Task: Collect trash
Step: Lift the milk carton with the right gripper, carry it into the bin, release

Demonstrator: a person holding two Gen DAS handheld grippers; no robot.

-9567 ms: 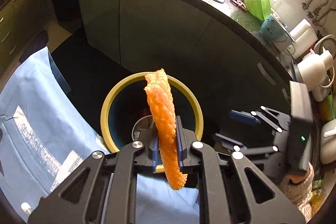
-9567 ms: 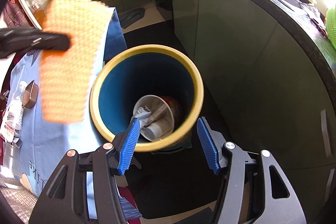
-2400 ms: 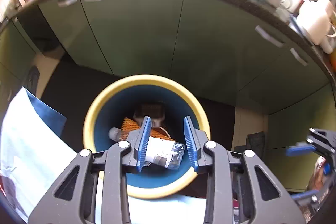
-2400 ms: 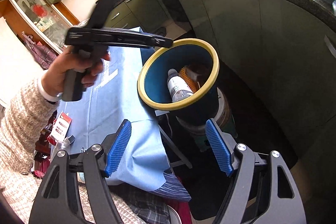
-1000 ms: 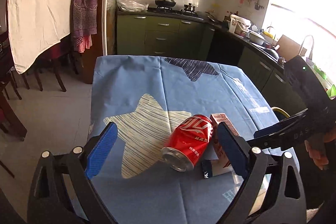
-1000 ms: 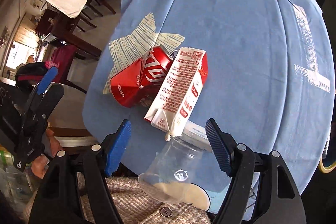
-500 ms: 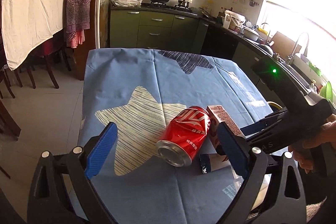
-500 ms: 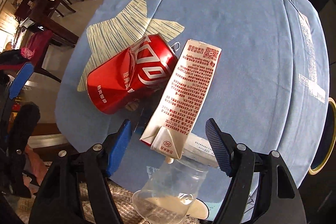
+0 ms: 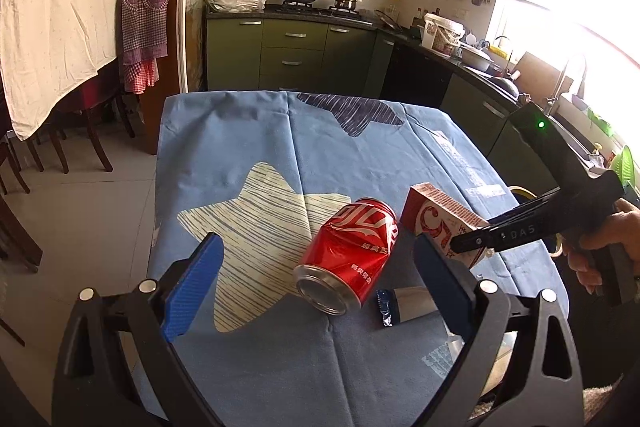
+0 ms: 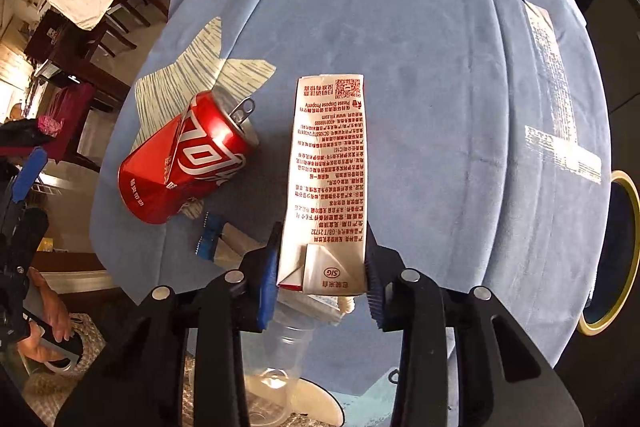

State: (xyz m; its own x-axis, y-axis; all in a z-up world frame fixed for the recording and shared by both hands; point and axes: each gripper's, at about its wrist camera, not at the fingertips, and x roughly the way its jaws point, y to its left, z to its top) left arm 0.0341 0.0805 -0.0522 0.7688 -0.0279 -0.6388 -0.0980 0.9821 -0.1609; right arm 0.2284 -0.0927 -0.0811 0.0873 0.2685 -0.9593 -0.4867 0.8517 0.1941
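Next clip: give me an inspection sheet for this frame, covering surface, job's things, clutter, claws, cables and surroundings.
Surface: table under a blue cloth with star prints.
Job's things: dented red can on its side; carton lying flat beside it, apart; blue-ended wrapper near the can's base; clear cup at the near edge; yellow-rimmed bin past the table's right side.
Clutter: nothing seen.
Claws: right claw closing, its pads on both sides of the carton's near end; left claw open, nothing between its pads, above the can.
Cables: nothing seen.
Surroundings: green kitchen cabinets, stove with pans, apron on a door, chairs.
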